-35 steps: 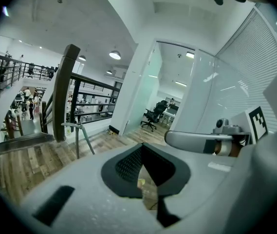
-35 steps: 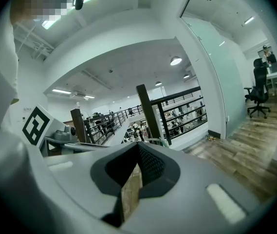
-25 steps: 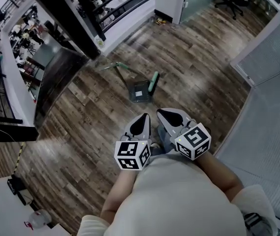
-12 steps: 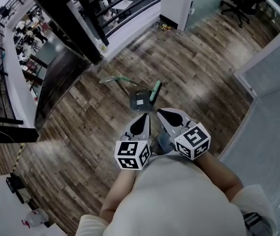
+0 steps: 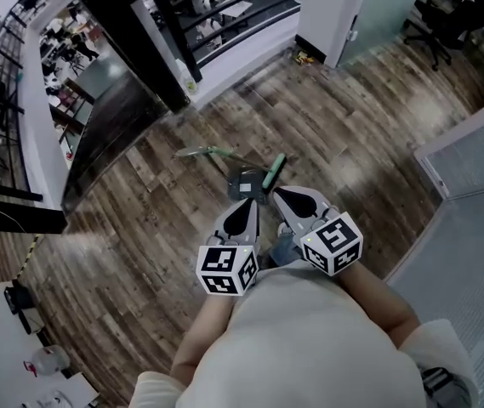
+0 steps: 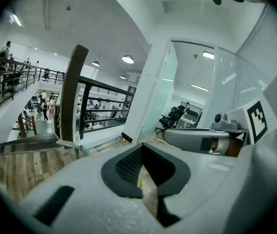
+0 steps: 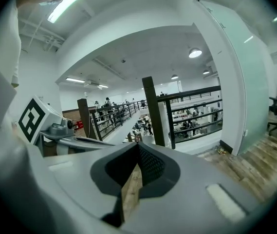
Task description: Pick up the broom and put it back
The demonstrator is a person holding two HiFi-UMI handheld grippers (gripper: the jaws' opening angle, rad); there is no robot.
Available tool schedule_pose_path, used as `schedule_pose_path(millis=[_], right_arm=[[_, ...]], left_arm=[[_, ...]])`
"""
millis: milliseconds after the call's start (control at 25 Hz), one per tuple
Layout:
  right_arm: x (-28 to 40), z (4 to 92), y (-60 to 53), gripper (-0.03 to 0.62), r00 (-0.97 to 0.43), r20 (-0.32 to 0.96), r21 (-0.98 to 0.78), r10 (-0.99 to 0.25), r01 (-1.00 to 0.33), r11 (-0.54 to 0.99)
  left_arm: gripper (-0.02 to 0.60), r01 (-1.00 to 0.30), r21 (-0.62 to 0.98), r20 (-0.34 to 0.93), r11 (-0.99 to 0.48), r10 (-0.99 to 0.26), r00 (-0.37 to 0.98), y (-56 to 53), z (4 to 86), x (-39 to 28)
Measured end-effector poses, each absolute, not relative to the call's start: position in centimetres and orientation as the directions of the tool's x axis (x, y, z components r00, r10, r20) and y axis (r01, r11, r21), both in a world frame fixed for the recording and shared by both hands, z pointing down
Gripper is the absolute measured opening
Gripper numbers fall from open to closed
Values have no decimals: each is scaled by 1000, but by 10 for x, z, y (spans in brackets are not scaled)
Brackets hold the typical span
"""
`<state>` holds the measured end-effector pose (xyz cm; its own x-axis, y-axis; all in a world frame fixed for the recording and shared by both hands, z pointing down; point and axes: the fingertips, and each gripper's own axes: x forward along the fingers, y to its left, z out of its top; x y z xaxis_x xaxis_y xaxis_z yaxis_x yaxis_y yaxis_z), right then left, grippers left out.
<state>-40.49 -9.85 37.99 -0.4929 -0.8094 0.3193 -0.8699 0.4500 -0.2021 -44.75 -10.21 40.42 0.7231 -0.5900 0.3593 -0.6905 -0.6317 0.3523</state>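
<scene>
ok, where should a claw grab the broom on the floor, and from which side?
Probably its thin handle, on the bare stretch left of the grey dustpan, coming down from above and gripping across the shaft. It lies low along the wood floor, and the green head crowds the dustpan.

Round ceiling lamps (image 7: 195,53) and a long tube light (image 7: 66,5) are lighting the room brightly and evenly, casting only soft shadows. The wooden floor (image 5: 344,168) is throwing back pale glare in patches. Both gripper views are bending hard toward black round corners, and whatever sits nearest their lenses is blurring, while the head view is bowing straight lines.
</scene>
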Motion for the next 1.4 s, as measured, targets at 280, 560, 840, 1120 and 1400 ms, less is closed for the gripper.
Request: schedule_pose_path(millis=[280, 560, 840, 1120, 1400], right_arm=[[-383, 384, -135, 5, -533, 329, -194, -779, -846, 497], [-363, 393, -168, 5, -587, 337, -209, -736, -809, 549], [-354, 404, -189, 5, -649, 351, -219, -676, -758, 614], [-359, 423, -204, 6, -698, 365, -221, -616, -707, 671], [-368, 447, -225, 5, -718, 385, -219, -580, -682, 698]], left_arm=[[4, -731, 354, 362, -583, -636, 682, -136, 407, -429], [5, -776, 361, 373, -517, -683, 628, -165, 416, -416], [3, -818, 361, 393, -447, -723, 568, -184, 425, -407], [4, -861, 355, 420, -365, -760, 496, -193, 439, -416], [3, -892, 342, 456, -297, -777, 434, -199, 455, -431]])
